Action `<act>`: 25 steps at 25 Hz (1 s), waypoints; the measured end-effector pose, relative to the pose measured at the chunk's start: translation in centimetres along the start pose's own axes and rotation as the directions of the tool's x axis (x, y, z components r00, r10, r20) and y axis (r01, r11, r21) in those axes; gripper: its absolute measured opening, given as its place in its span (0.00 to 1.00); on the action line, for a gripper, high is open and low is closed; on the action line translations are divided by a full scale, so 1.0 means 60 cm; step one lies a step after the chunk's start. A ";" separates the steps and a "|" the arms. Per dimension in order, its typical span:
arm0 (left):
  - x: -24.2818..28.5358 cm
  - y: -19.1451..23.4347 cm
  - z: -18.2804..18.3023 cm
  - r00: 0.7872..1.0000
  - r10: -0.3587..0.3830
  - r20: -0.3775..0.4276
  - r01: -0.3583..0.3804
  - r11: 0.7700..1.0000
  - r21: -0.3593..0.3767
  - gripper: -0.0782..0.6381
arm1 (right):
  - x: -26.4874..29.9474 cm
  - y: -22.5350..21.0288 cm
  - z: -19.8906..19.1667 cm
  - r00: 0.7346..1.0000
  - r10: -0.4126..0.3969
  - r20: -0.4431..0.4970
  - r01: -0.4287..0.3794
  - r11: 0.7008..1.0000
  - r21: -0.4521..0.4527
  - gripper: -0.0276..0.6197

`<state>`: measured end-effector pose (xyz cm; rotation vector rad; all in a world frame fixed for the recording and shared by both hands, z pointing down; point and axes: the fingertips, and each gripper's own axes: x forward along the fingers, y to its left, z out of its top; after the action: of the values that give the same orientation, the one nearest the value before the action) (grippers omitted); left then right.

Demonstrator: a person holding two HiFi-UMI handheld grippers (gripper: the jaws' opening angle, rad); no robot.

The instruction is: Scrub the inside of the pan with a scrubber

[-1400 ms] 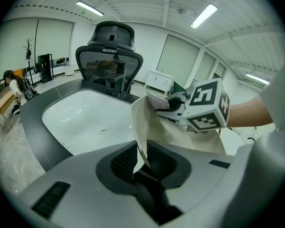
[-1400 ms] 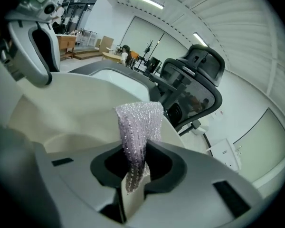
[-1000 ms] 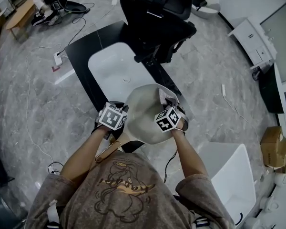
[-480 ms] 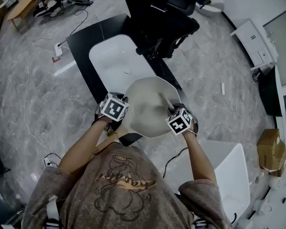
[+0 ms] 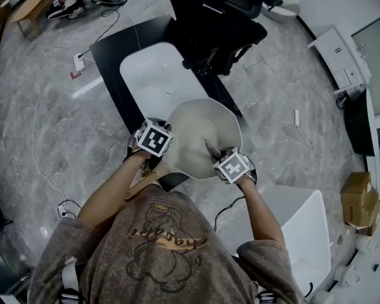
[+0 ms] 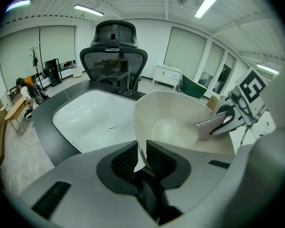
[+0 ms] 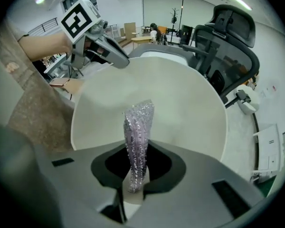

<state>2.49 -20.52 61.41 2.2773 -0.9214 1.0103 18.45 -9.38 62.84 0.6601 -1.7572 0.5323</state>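
A cream pan (image 5: 190, 135) with a wooden handle (image 5: 141, 187) is held tilted over the near edge of a white sink (image 5: 149, 75). My left gripper (image 5: 161, 159) is shut on the pan's near-left rim (image 6: 138, 148), which stands between its pads. My right gripper (image 5: 214, 154) is shut on a silvery mesh scrubber (image 7: 137, 137). The scrubber's tip rests against the pan's inner wall (image 7: 180, 108), low on the pan's right side. In the left gripper view the scrubber (image 6: 209, 125) shows inside the pan's bowl (image 6: 175, 127).
The sink is set in a dark counter (image 5: 107, 56). A black office chair (image 5: 218, 18) stands just behind the sink. A white cabinet top (image 5: 297, 227) lies at my right. Cables and a power strip (image 5: 78, 62) are on the marble floor.
My right gripper with the scrubber has slid from the pan's far right rim down toward me along the inside. The left gripper and pan have hardly shifted.
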 end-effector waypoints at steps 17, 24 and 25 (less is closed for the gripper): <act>-0.001 0.001 0.003 1.000 0.000 0.012 0.001 1.000 -0.022 0.20 | 0.054 0.153 0.096 0.969 0.249 -0.006 -0.248 0.962 -0.114 0.15; 0.003 0.001 0.000 1.000 -0.010 0.006 0.010 0.999 -0.031 0.20 | 0.090 0.152 0.156 0.967 0.250 0.044 -0.244 0.965 -0.099 0.16; 0.003 0.001 -0.001 1.000 -0.012 0.006 0.012 0.999 -0.032 0.20 | 0.094 0.149 0.164 0.967 0.249 0.054 -0.244 0.965 -0.094 0.16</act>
<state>2.52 -20.59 61.56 2.2577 -0.9193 0.9773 4.28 -10.09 65.42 0.4035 -1.9261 0.6060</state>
